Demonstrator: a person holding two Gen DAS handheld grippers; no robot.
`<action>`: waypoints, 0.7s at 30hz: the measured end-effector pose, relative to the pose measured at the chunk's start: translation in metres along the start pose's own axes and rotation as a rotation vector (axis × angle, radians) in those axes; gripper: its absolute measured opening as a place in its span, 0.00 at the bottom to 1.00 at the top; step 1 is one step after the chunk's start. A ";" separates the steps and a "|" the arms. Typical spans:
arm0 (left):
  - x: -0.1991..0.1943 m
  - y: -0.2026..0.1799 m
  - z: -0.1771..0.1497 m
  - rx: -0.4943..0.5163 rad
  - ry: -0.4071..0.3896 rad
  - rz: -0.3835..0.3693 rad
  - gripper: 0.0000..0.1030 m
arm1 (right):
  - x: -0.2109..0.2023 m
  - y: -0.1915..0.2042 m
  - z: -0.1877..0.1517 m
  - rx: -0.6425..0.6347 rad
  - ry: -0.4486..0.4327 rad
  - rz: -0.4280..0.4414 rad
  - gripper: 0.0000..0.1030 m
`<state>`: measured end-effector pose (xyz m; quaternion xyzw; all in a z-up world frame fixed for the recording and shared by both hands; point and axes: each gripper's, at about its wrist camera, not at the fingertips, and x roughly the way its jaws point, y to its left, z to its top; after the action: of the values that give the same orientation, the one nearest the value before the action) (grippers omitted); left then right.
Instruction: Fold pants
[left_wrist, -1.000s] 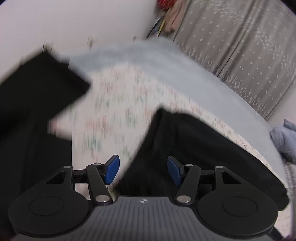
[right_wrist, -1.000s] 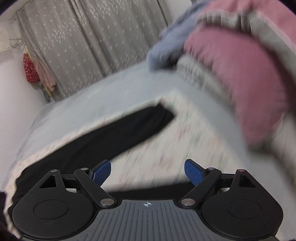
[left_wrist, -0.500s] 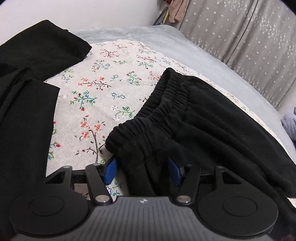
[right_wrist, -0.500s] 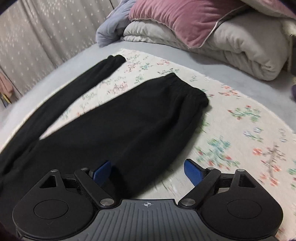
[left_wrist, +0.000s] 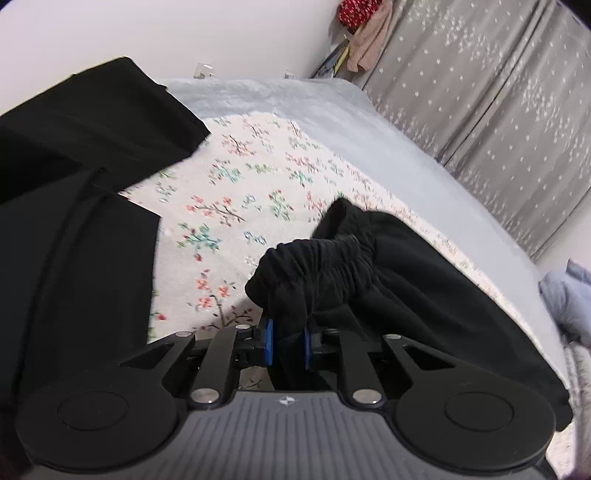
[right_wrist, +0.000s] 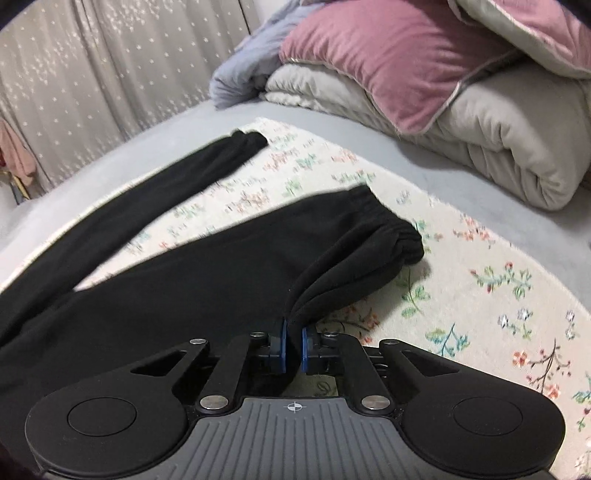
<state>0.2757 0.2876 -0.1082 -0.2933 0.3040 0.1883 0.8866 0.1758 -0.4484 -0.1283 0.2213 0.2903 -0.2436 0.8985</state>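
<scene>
Black elastic-waist fabric pants (right_wrist: 229, 273) spread on floral-print cloth (right_wrist: 480, 295) over bed. Left gripper (left_wrist: 287, 344) clenched on gathered waistband; right gripper (right_wrist: 292, 345) pinching leg near cuff.

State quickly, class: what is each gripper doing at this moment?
Left gripper: closed on the black pants at the gathered waistband.
Right gripper: closed on the black pants near a leg cuff.
</scene>
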 end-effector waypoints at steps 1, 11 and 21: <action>-0.005 0.002 0.000 -0.002 0.003 0.005 0.21 | -0.006 -0.001 0.001 0.002 -0.009 0.014 0.05; -0.013 0.002 -0.021 0.064 0.115 0.127 0.21 | -0.020 -0.011 0.004 -0.009 -0.006 0.002 0.05; -0.013 0.007 -0.029 0.066 0.136 0.156 0.21 | -0.026 -0.008 0.011 -0.060 -0.046 -0.019 0.05</action>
<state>0.2501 0.2730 -0.1211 -0.2514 0.3916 0.2260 0.8558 0.1576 -0.4521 -0.1063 0.1859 0.2790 -0.2482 0.9089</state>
